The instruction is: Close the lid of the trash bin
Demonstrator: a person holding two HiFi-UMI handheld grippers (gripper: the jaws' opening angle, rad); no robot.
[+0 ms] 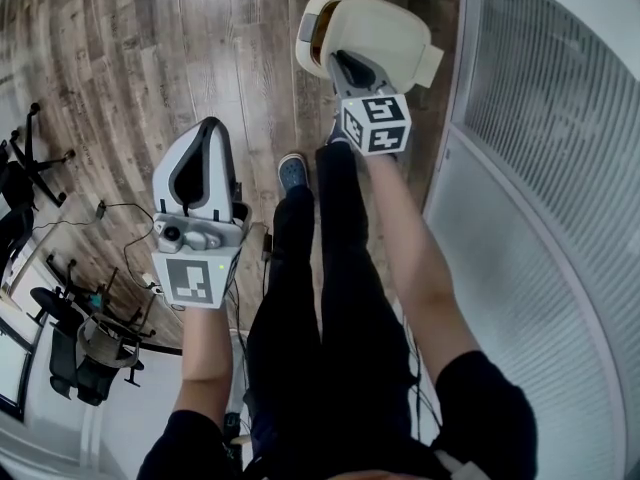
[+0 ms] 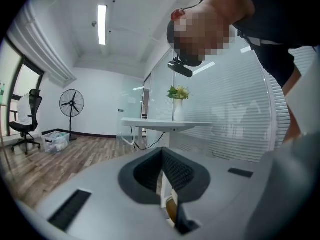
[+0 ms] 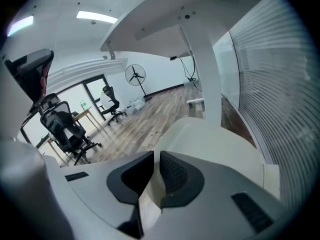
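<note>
Trash bin (image 1: pixel 312 28) stands on wood floor (image 1: pixel 150 58) beside glass wall, lid (image 1: pixel 390 28) ajar. Right hand-held gripper (image 1: pixel 345 66) is down at the lid, jaws a slit apart, grasping nothing (likely pushing, not pinching). Left hand-held gripper (image 2: pixel 162 171) is clenched, empty, kept aside.

An office: swivel chairs (image 3: pixel 65 129), a white desk (image 2: pixel 165 124) and striped glass partitions (image 1: pixel 560 168) (a pedestal fan (image 2: pixel 71 104) too).

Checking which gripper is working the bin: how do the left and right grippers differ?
The right gripper hangs over the trash bin lid; the left gripper is over the wooden floor, away from it. The right's jaws show a thin gap; the left's meet. Neither visibly grips anything.
</note>
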